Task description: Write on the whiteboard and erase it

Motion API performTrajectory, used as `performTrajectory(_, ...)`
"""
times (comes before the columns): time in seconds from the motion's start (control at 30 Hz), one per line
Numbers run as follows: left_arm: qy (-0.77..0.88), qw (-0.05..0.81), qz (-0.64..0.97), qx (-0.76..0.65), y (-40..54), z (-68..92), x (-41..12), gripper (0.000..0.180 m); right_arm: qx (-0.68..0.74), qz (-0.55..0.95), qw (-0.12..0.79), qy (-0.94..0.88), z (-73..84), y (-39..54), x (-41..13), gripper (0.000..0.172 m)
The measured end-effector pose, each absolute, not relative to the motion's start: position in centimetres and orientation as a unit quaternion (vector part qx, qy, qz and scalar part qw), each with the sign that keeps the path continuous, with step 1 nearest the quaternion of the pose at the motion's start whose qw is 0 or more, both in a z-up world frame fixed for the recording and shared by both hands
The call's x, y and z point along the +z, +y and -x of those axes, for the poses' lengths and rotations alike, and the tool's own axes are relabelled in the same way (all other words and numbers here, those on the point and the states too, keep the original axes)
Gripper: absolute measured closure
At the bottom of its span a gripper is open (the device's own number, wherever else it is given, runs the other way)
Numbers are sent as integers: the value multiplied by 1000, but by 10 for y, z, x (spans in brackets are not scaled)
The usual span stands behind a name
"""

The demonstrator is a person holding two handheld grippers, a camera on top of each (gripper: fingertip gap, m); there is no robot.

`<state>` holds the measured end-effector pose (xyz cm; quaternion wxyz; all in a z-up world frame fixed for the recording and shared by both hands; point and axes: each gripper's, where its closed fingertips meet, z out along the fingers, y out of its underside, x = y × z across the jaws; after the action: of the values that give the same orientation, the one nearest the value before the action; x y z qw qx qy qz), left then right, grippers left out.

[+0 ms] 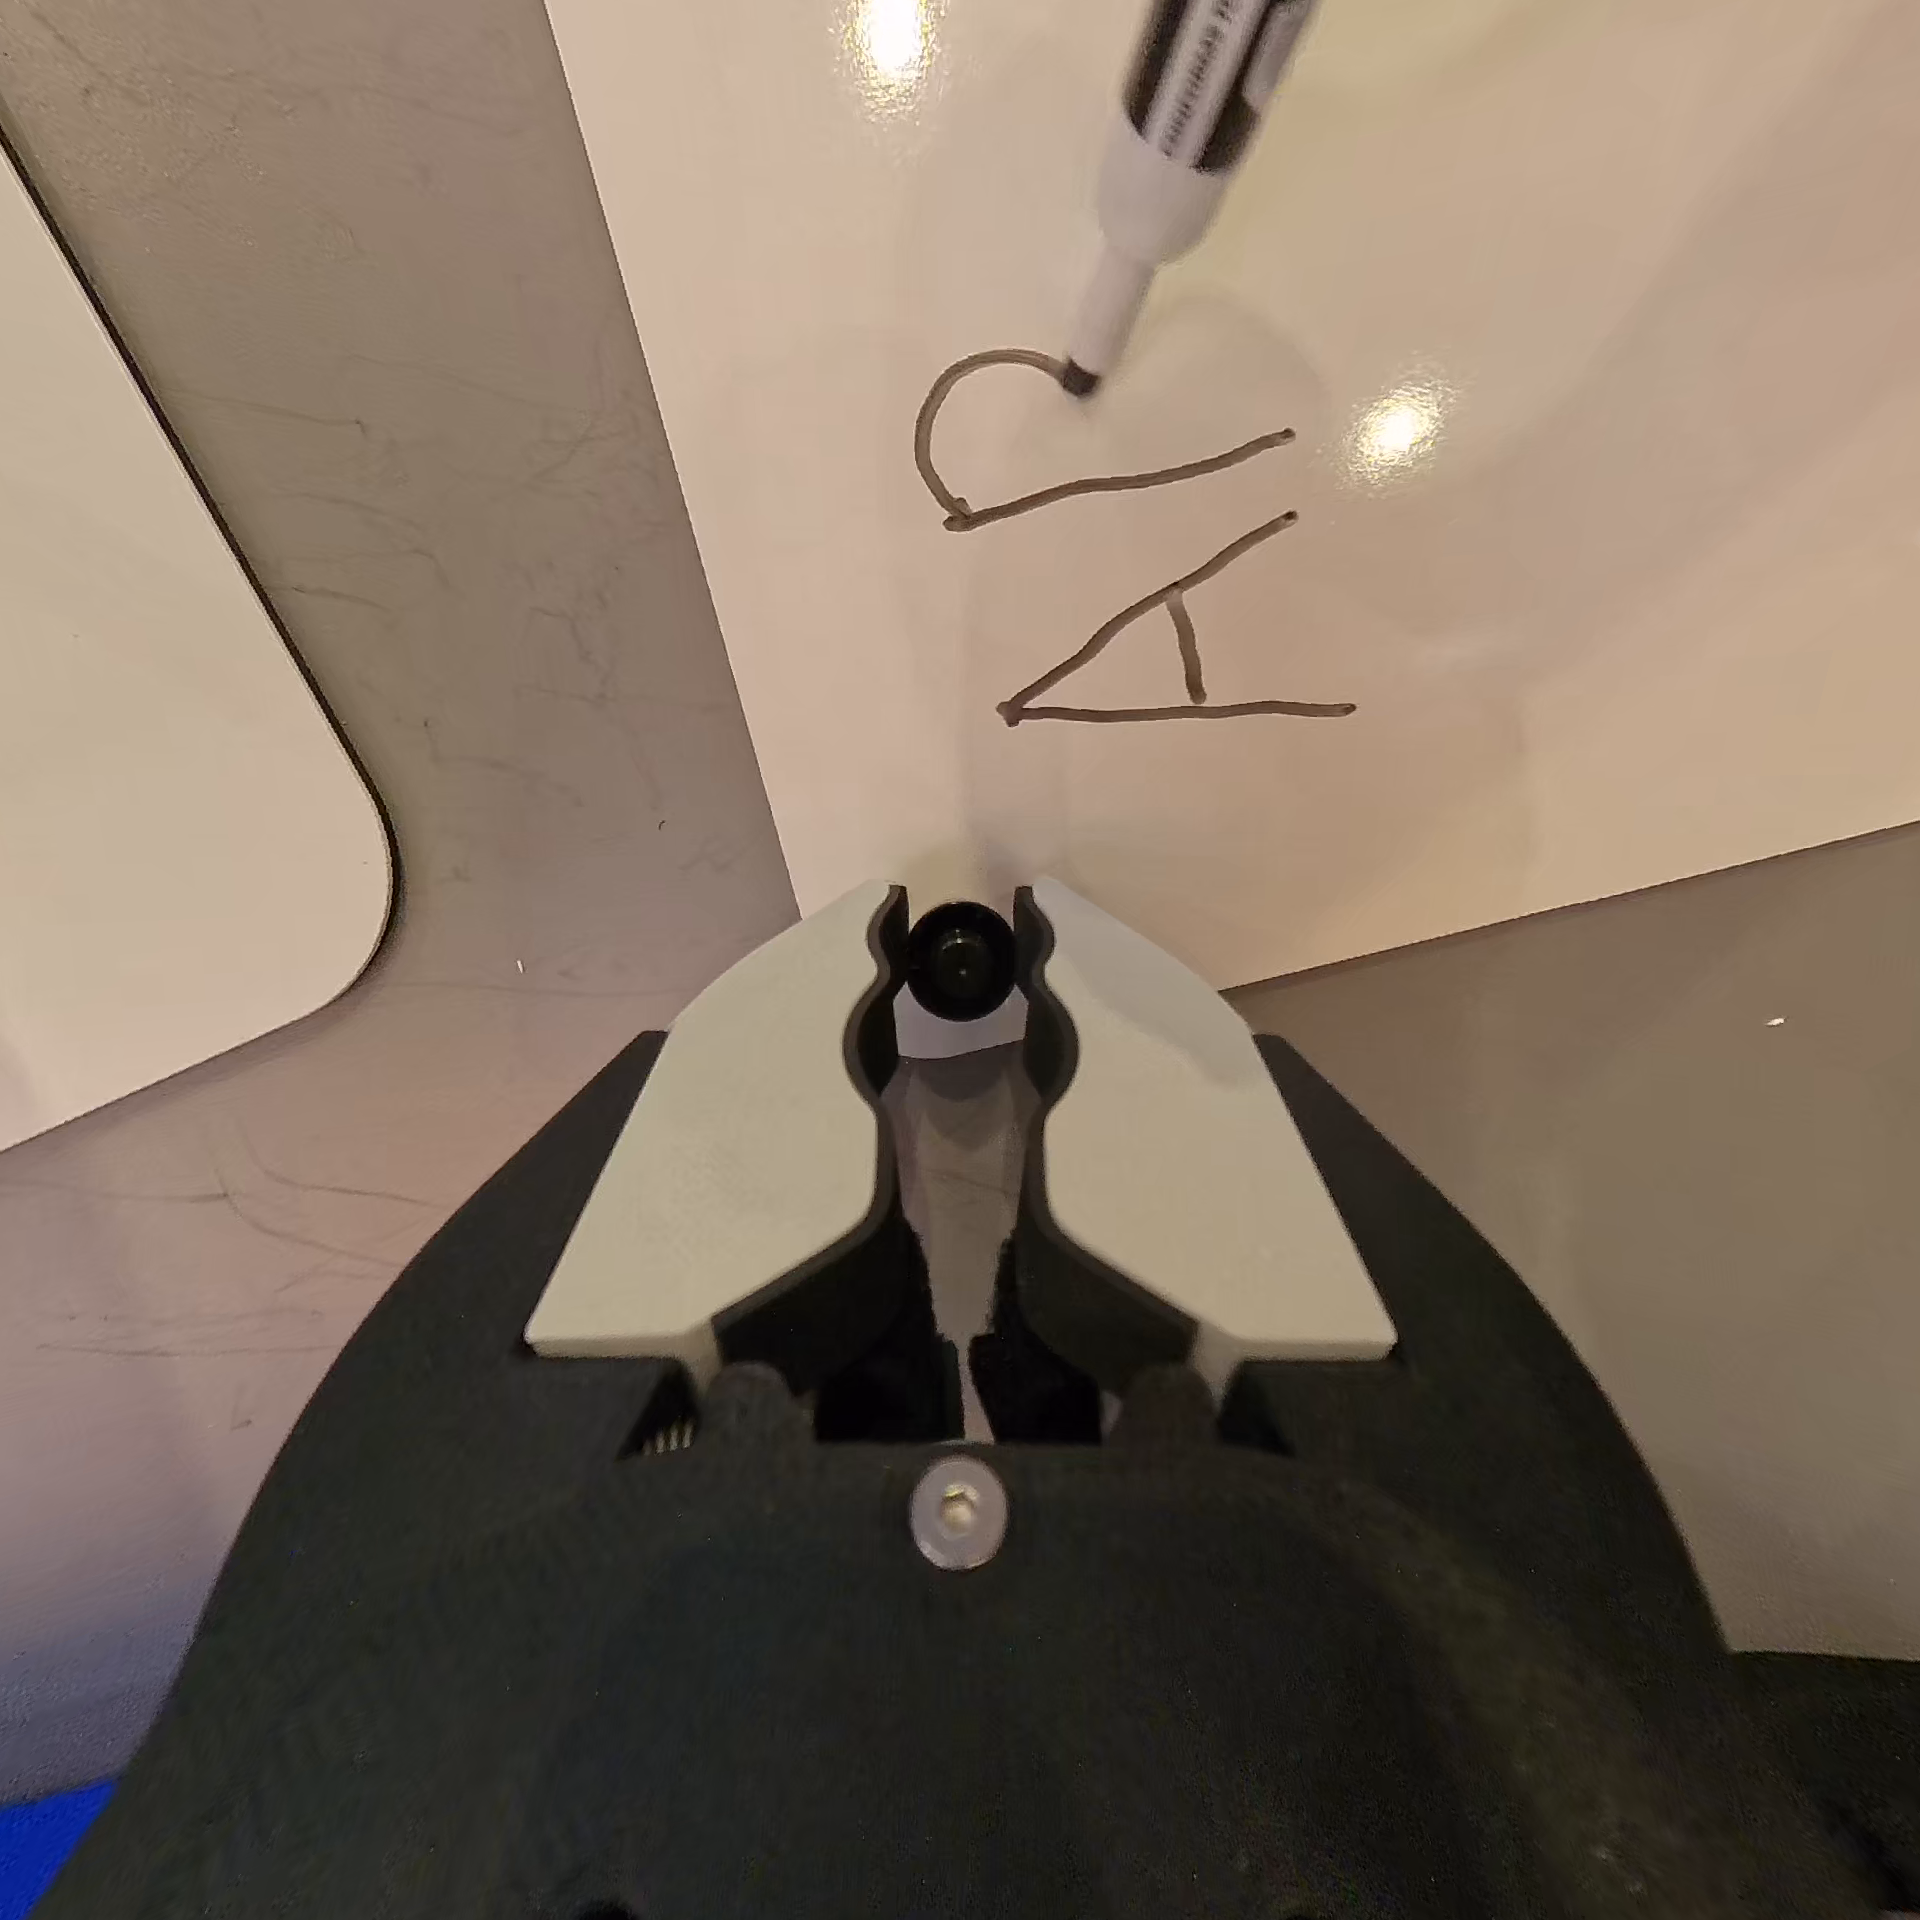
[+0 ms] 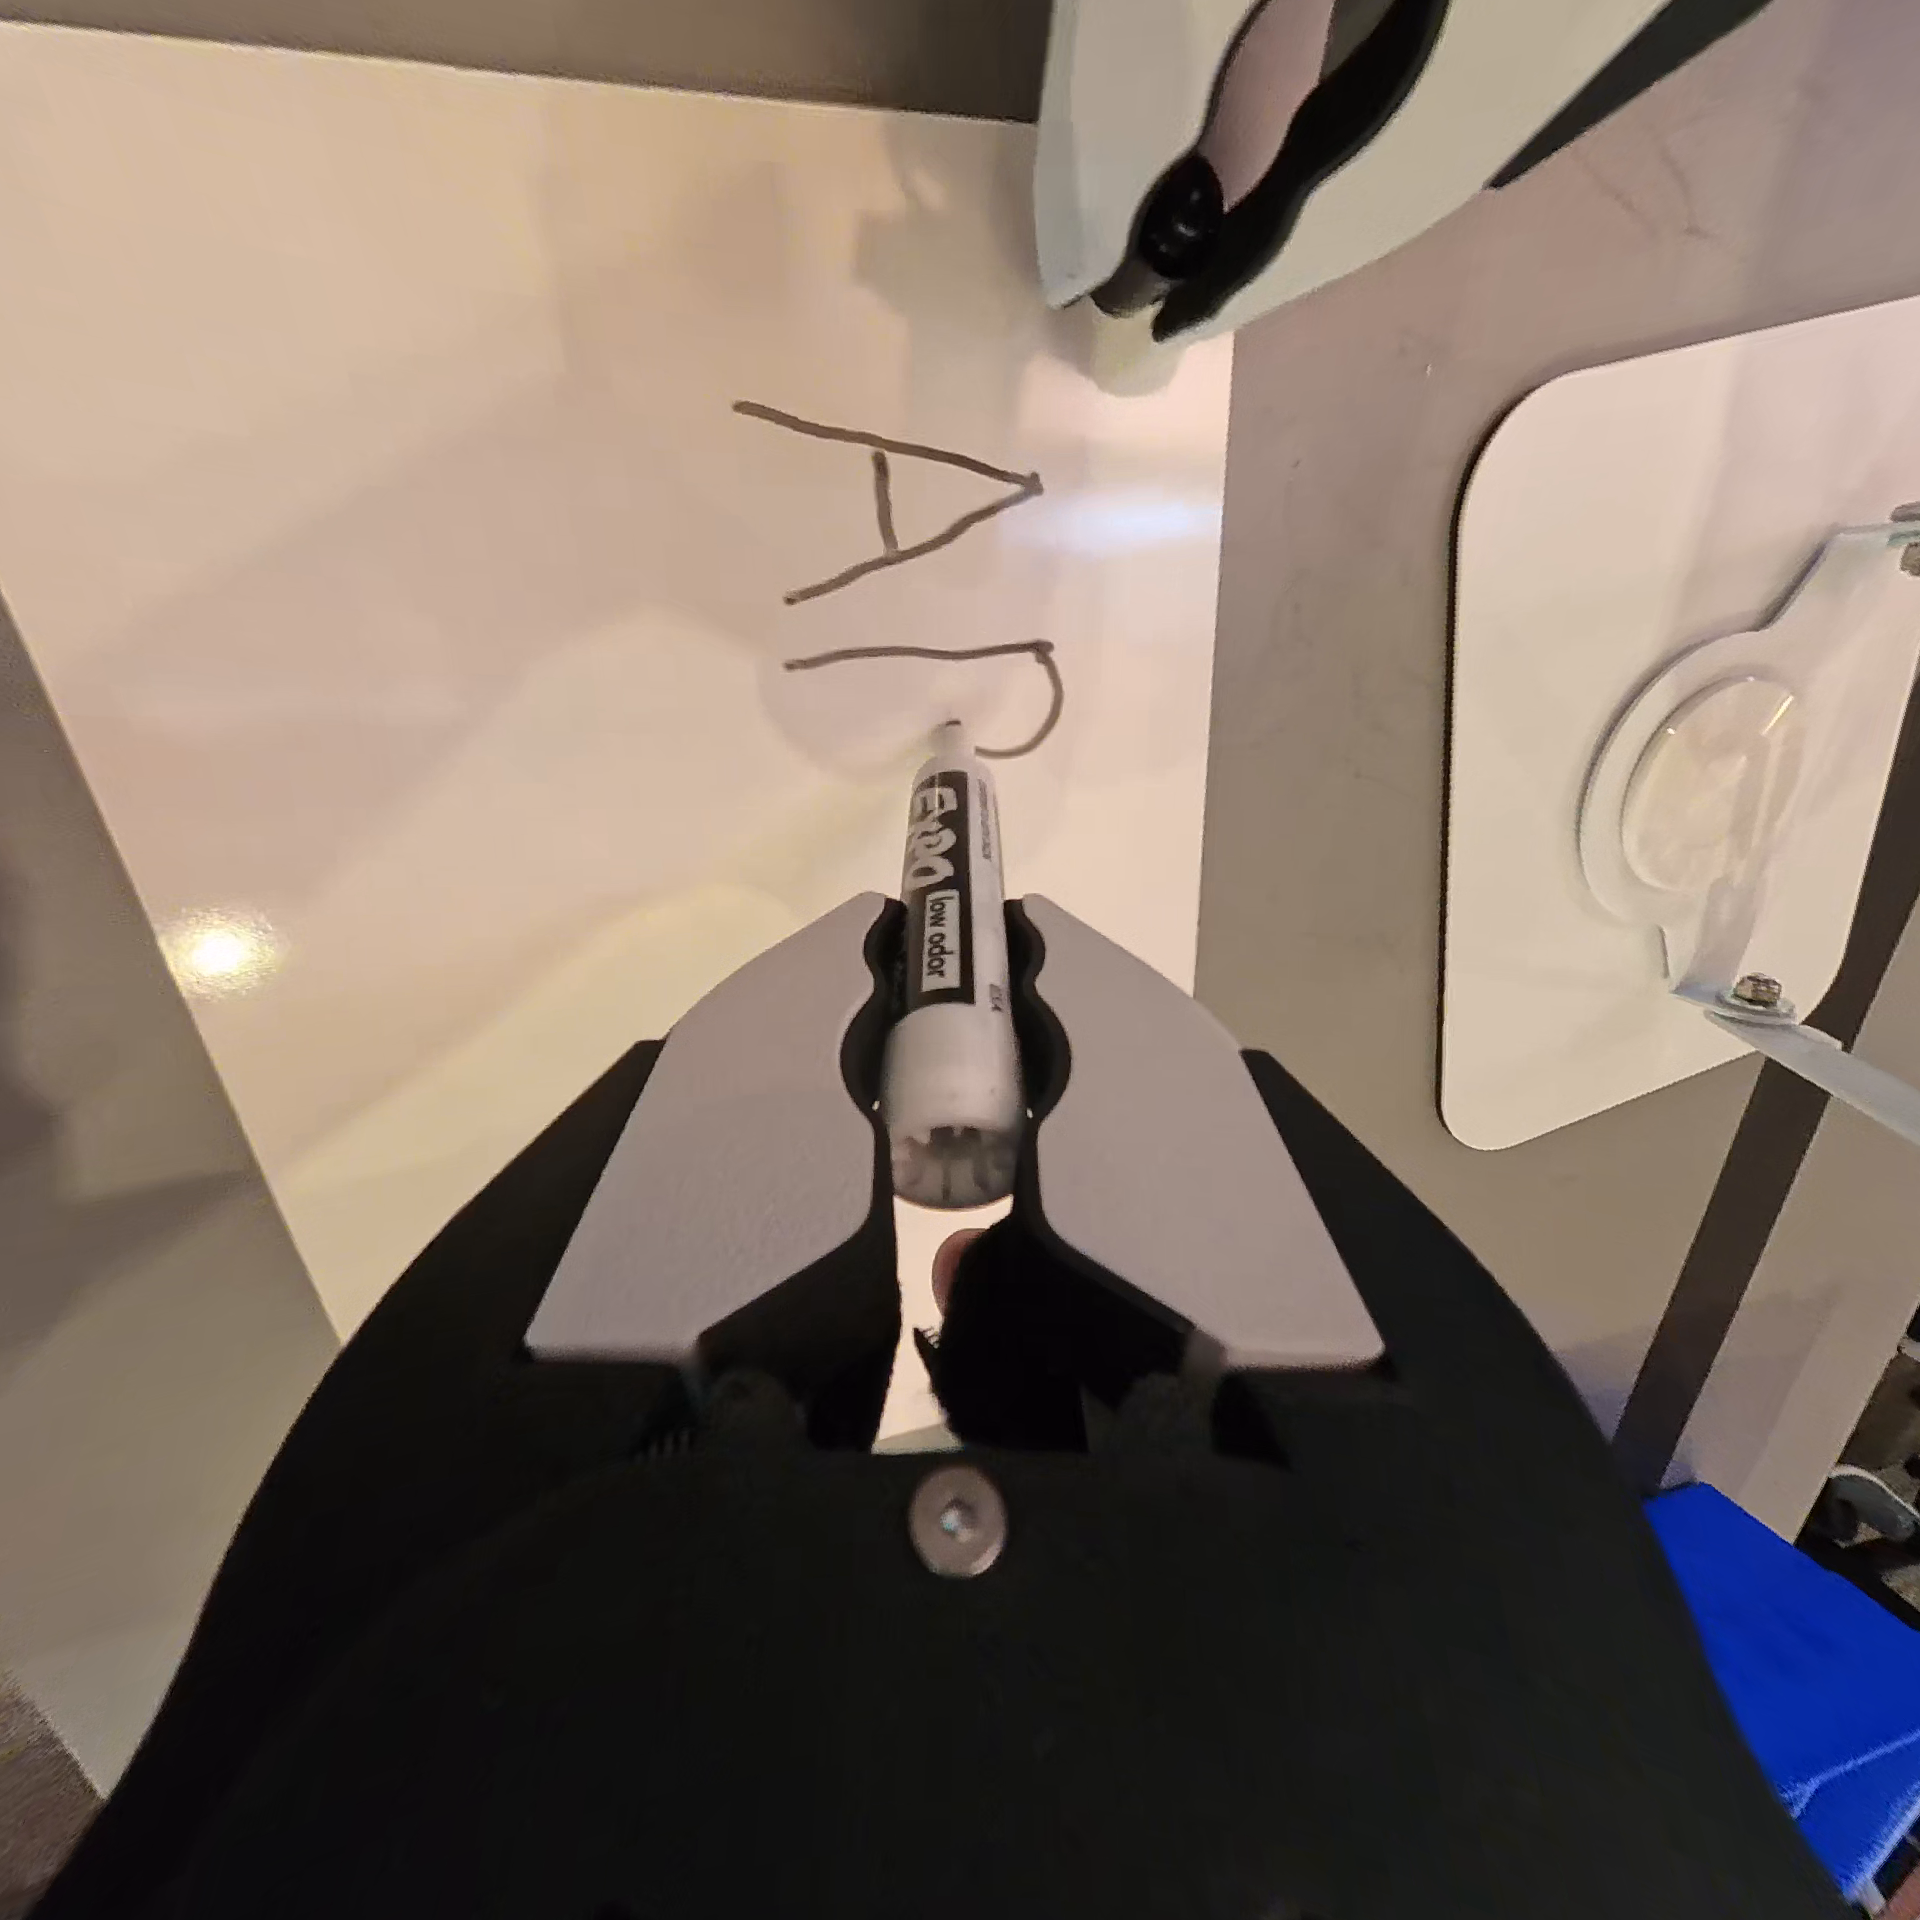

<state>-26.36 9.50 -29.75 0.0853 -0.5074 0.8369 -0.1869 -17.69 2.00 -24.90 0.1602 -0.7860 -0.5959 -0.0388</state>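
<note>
While the right gripper [image 2: 956, 935] clamps the marker [image 2: 948, 966] between its pads, barrel running straight out along the fingers, the tip [image 2: 952, 730] touches the whiteboard [image 2: 416, 520] at the open end of a curved stroke [image 2: 1023, 717]. Long axis of marker points forward and down into the board, so the stroke appears to be steered by moving the whole gripper sideways. One finished letter [image 2: 904, 499] sits just beyond the half-made one. Left gripper [image 1: 961, 935] is closed on a black cap [image 1: 958, 961], parked at the board's near edge, well apart from the tip; it seems idle. Beside the board lies a white pad [image 2: 1558, 727] carrying a clear lens-like fitting [image 2: 1704, 800]. No eraser in view. Writing looks partway done; erasing not yet begun.
</note>
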Motion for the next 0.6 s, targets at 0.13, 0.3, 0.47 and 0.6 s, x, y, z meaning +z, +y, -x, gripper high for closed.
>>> performTrajectory(0.13, 837, 86, 508, -186, 95, 264, -298, 160, -37, 779, 164, -604, 187, 17, -249, 150)
performTrajectory(0.3, 837, 86, 507, -185, 95, 264, -298, 160, -37, 774, 164, -610, 194, 19, -249, 150)
performTrajectory(0.47, 837, 86, 507, -185, 95, 264, -298, 160, -39, 777, 159, -608, 190, 18, -249, 150)
performTrajectory(0.6, 837, 86, 507, -186, 95, 264, -298, 160, -44, 784, 156, -600, 179, 15, -249, 150)
